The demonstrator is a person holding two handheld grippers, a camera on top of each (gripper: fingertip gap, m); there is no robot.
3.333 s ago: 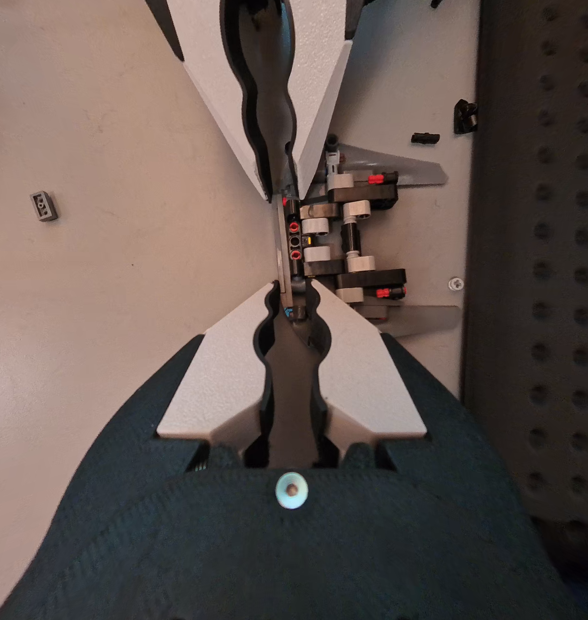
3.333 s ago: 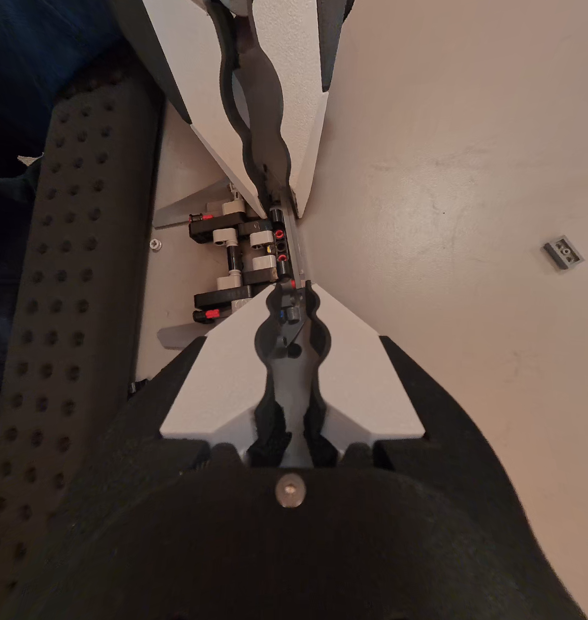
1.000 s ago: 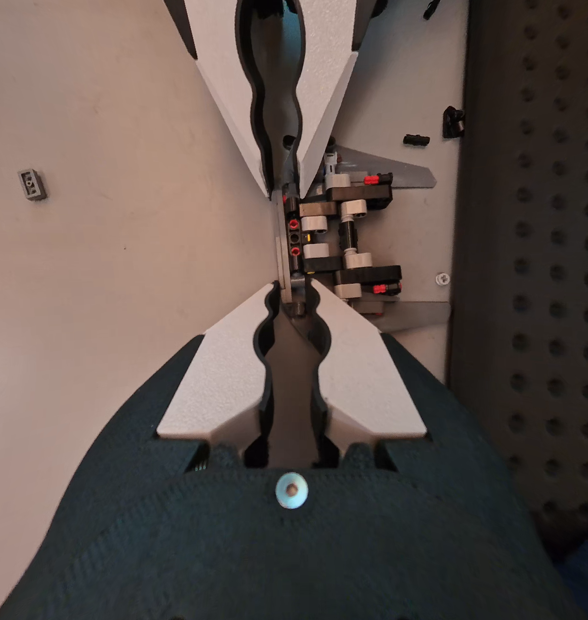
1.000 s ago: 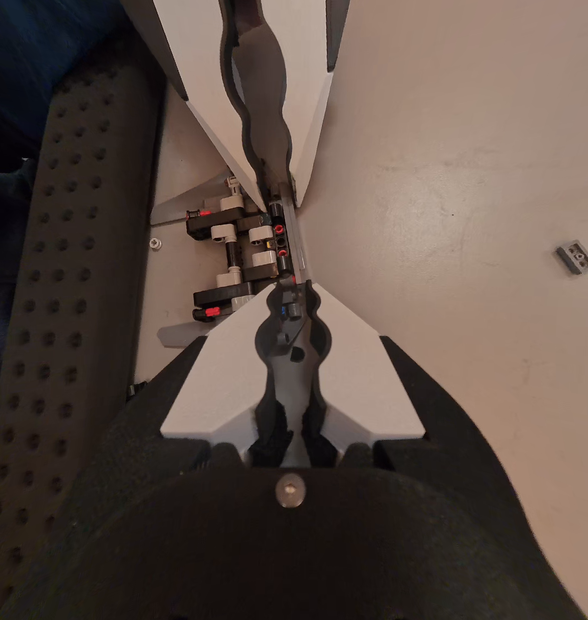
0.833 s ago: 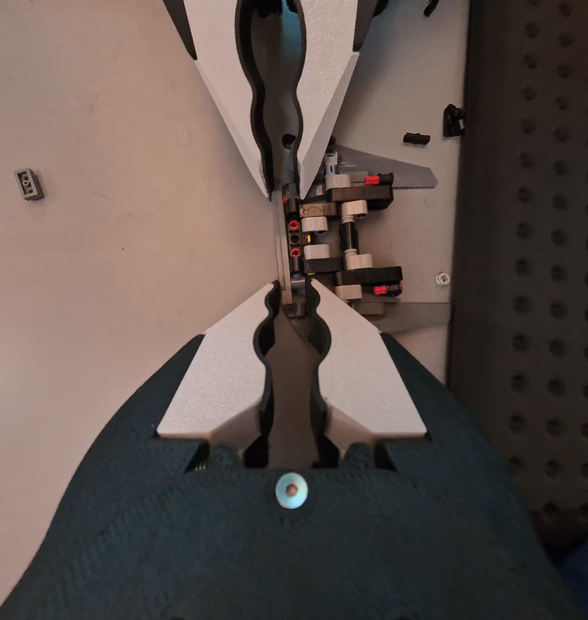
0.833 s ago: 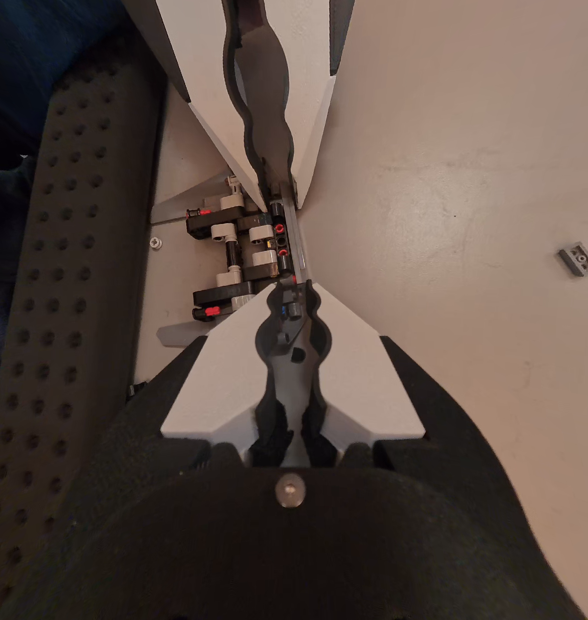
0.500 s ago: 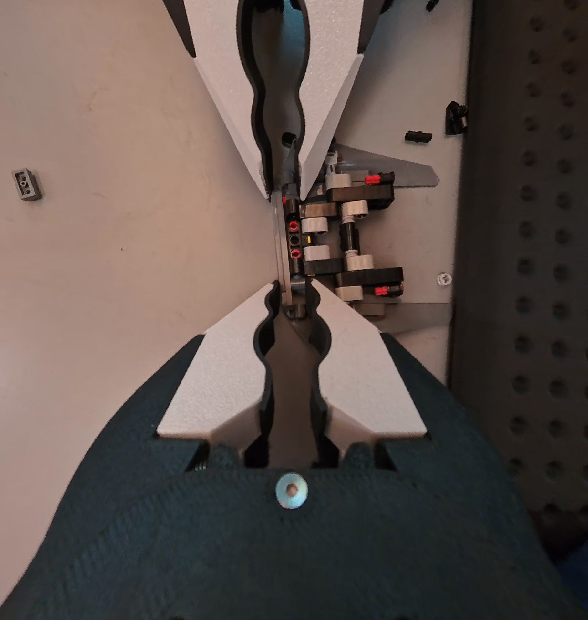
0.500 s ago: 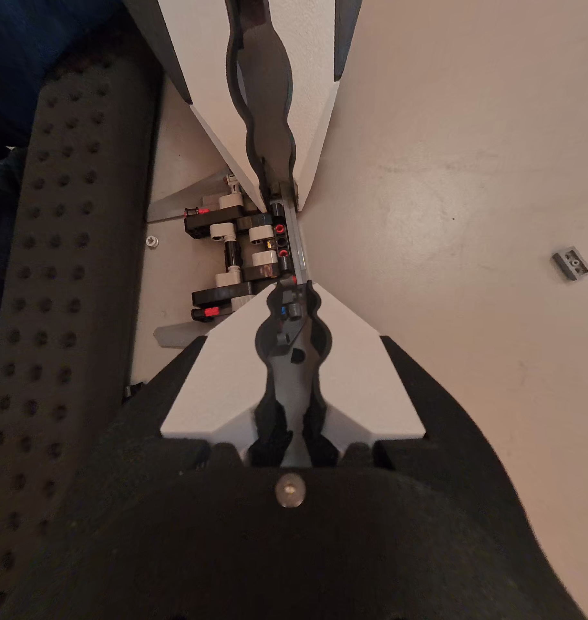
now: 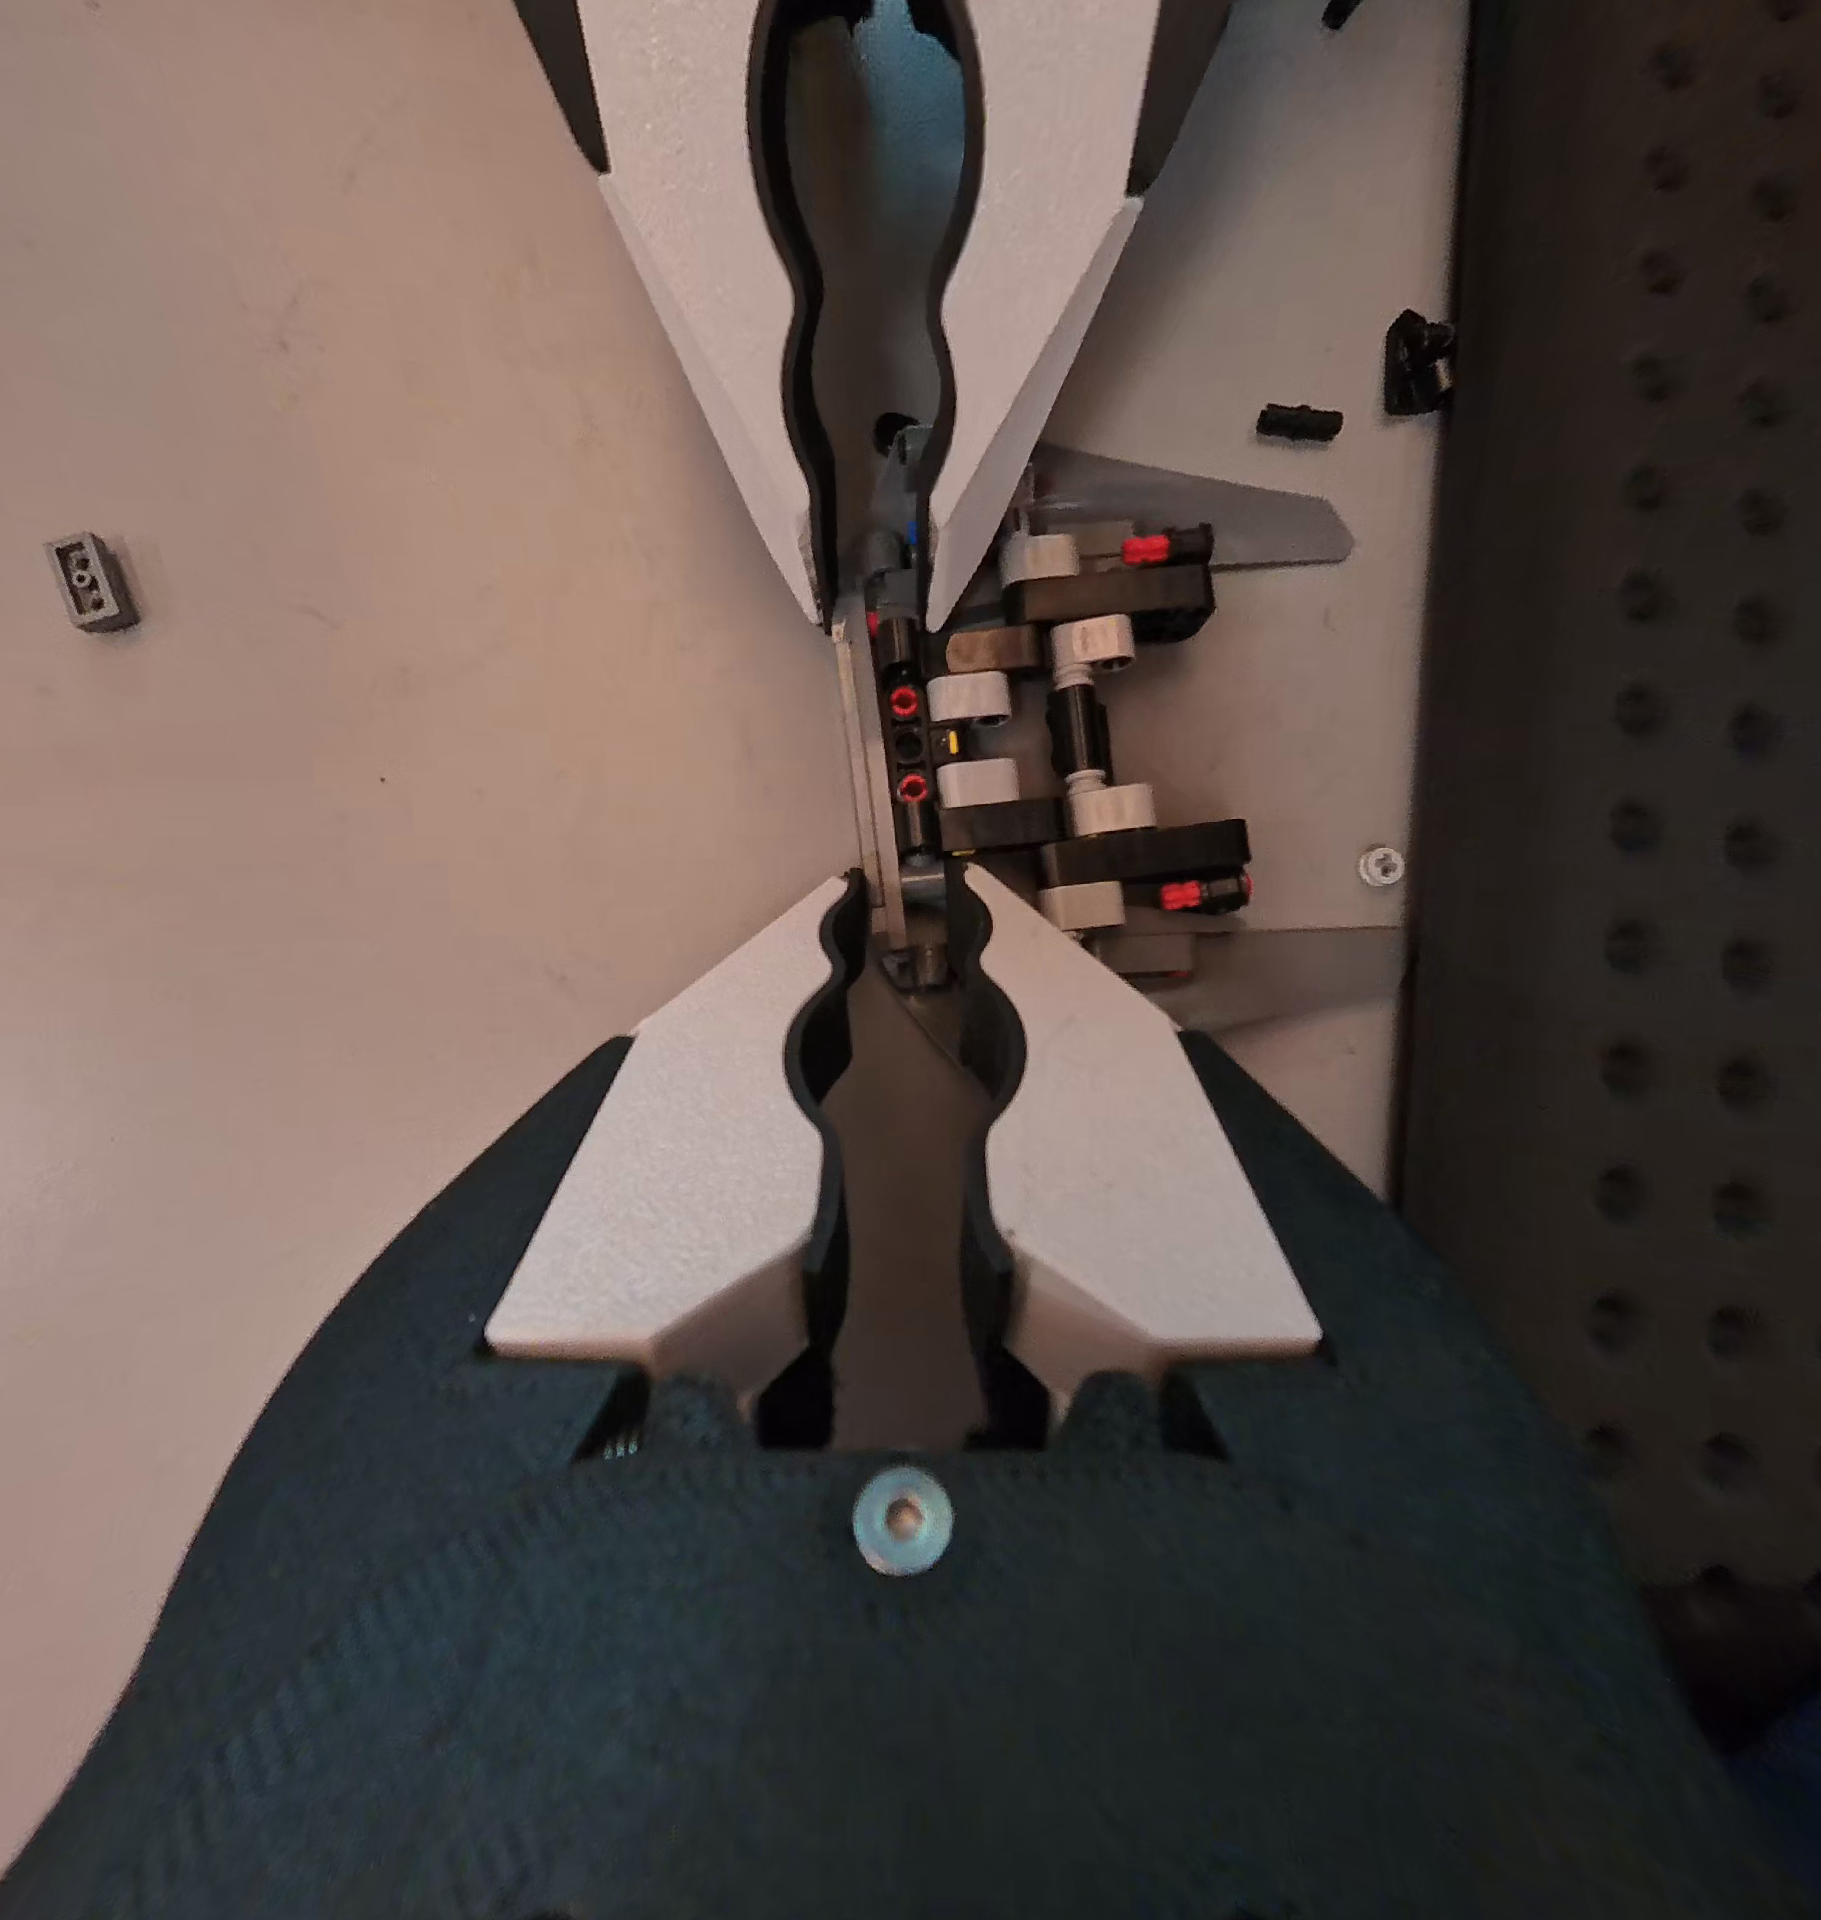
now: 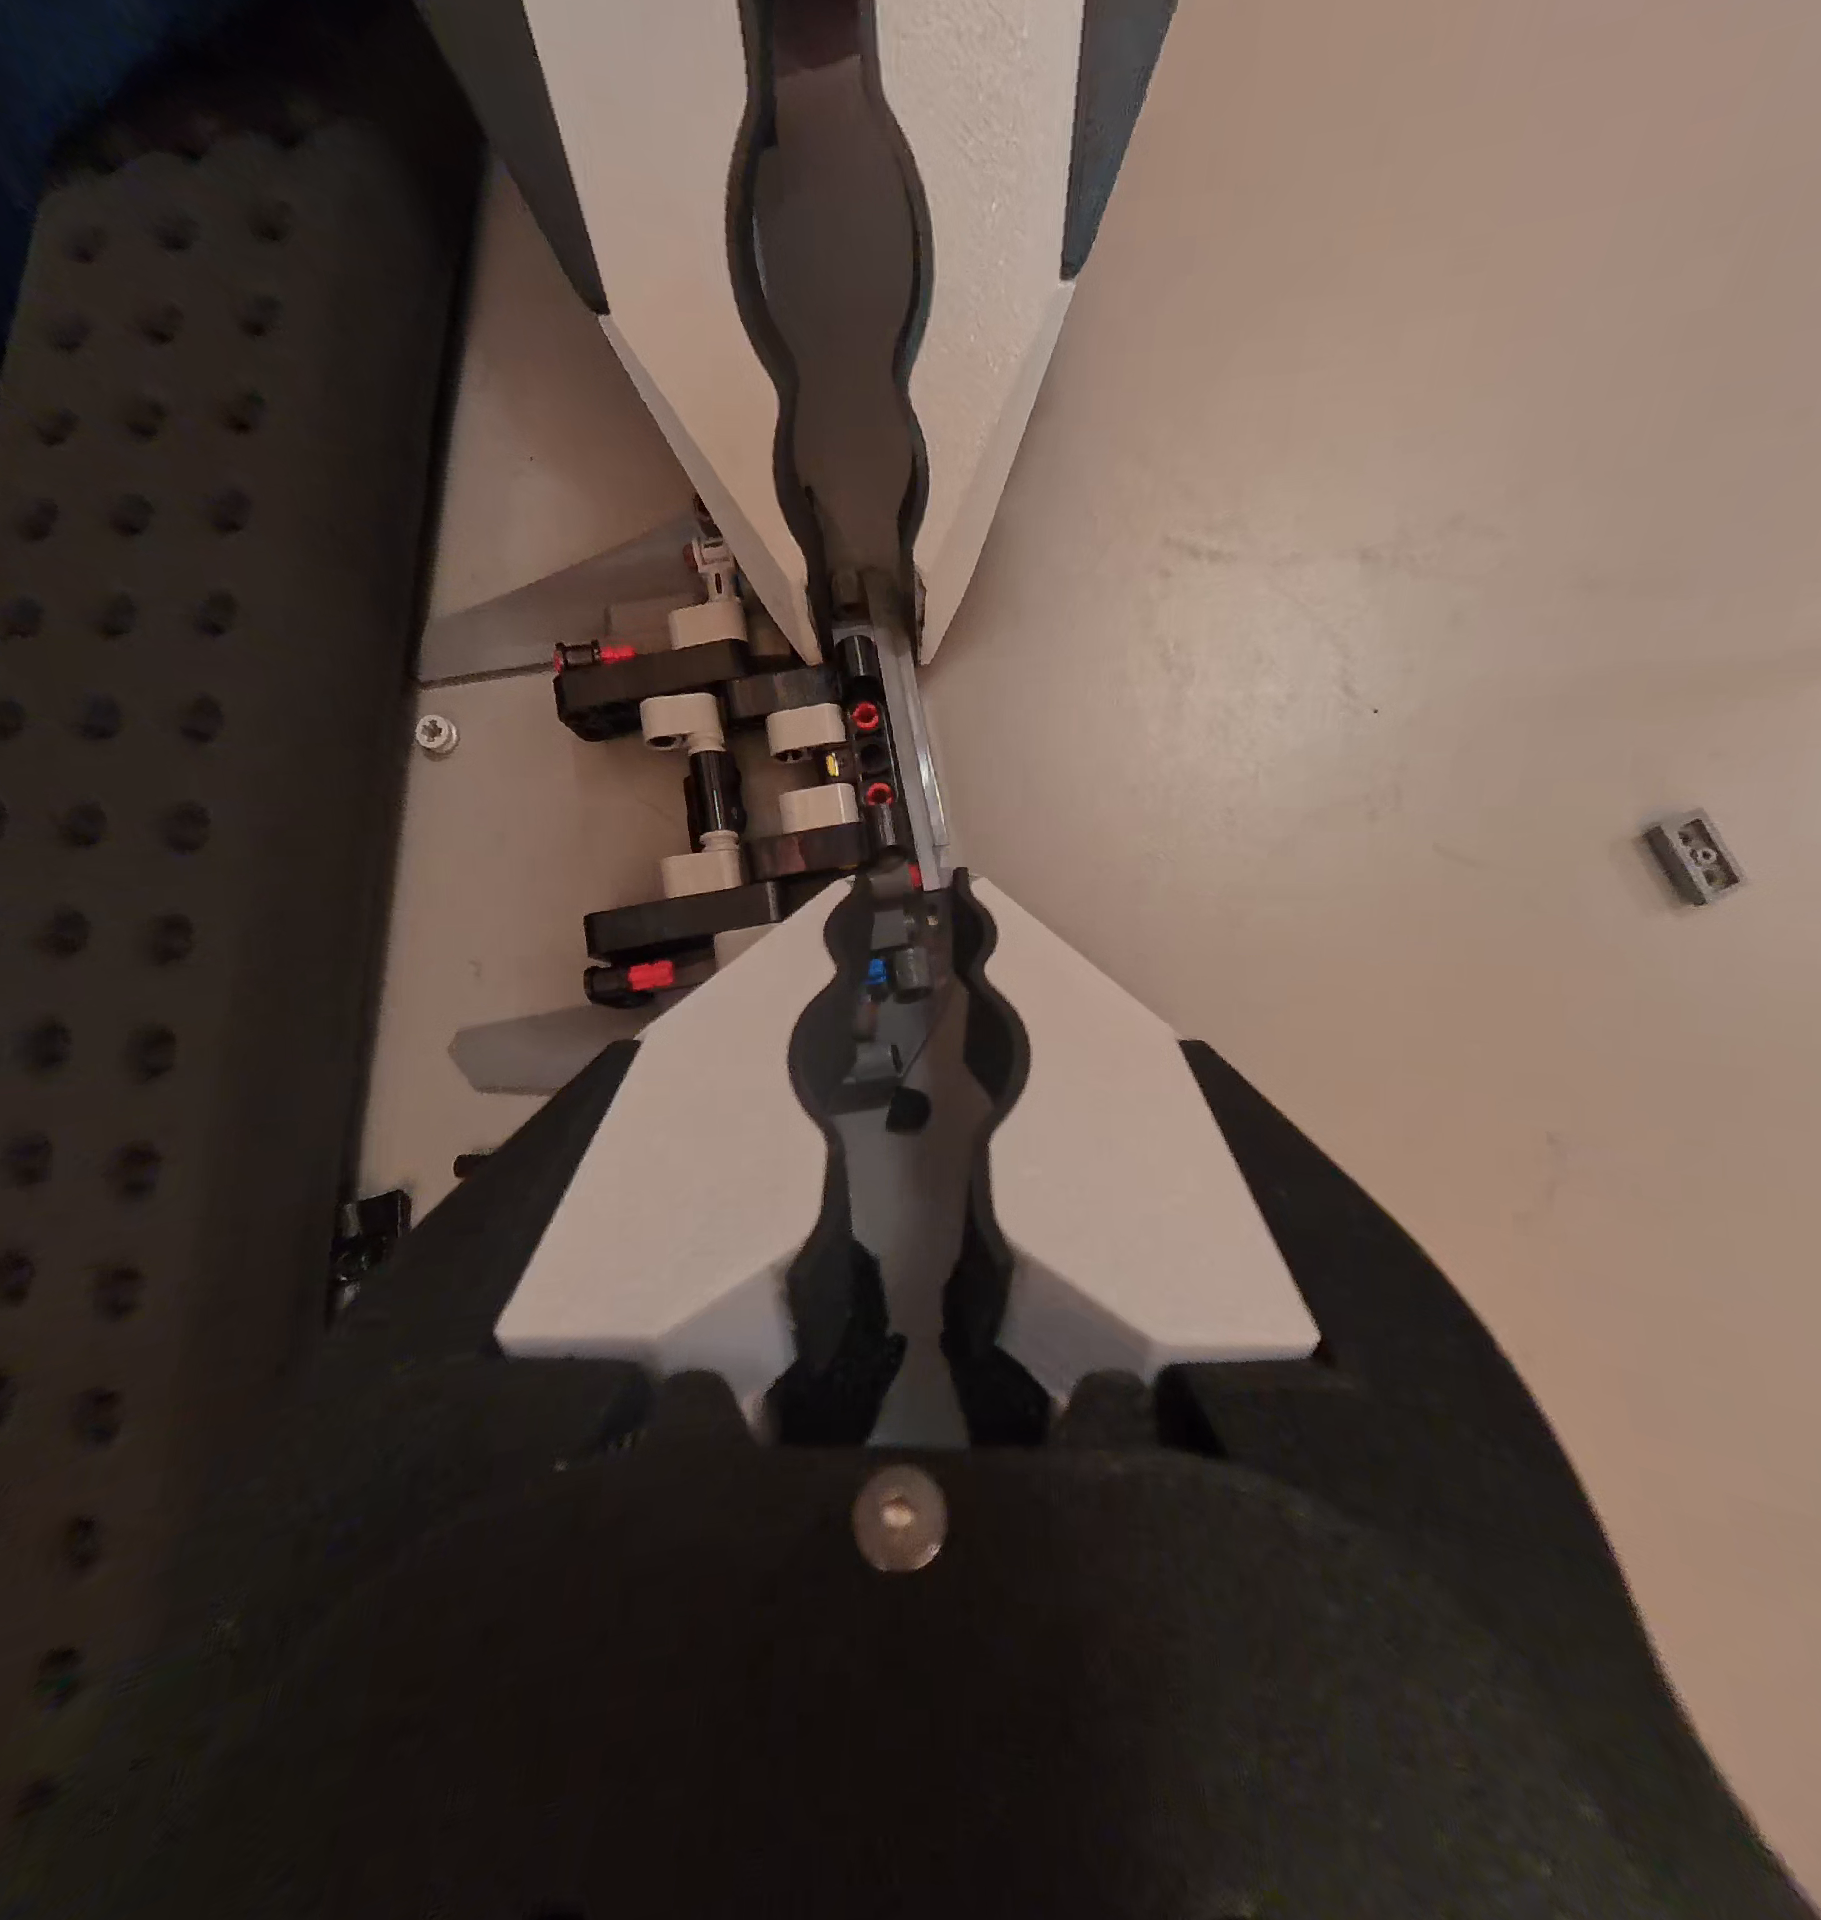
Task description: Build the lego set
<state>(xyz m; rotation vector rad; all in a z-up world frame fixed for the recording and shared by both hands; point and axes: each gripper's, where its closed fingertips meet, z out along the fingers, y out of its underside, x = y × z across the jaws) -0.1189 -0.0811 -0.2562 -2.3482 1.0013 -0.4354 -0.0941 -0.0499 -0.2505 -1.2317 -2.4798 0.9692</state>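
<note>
No writing, brand or label can be read on anything here. The left tool [image 9: 906, 894] pinches one end of the lego build [image 9: 1051, 727], and the right tool [image 10: 901, 894] pinches the opposite end, so the two come at it head-on, tips facing each other. In the left wrist view the right tool [image 9: 875, 613] comes down from the top; in the right wrist view the left tool [image 10: 864, 613] does the same. The build, black beams with pale grey connectors and red pins, hangs between them above the tabletop [image 9: 366, 831], close to its edge. A grey wing [image 9: 1197, 509] sticks out behind it. A small grey plate [image 9: 93, 584] lies well apart on the tabletop. Near the edge sit a black pin [image 9: 1299, 421], a black connector [image 9: 1417, 358] and a screw [image 9: 1382, 864]. Dark perforated foam [image 9: 1664, 727] runs alongside.
</note>
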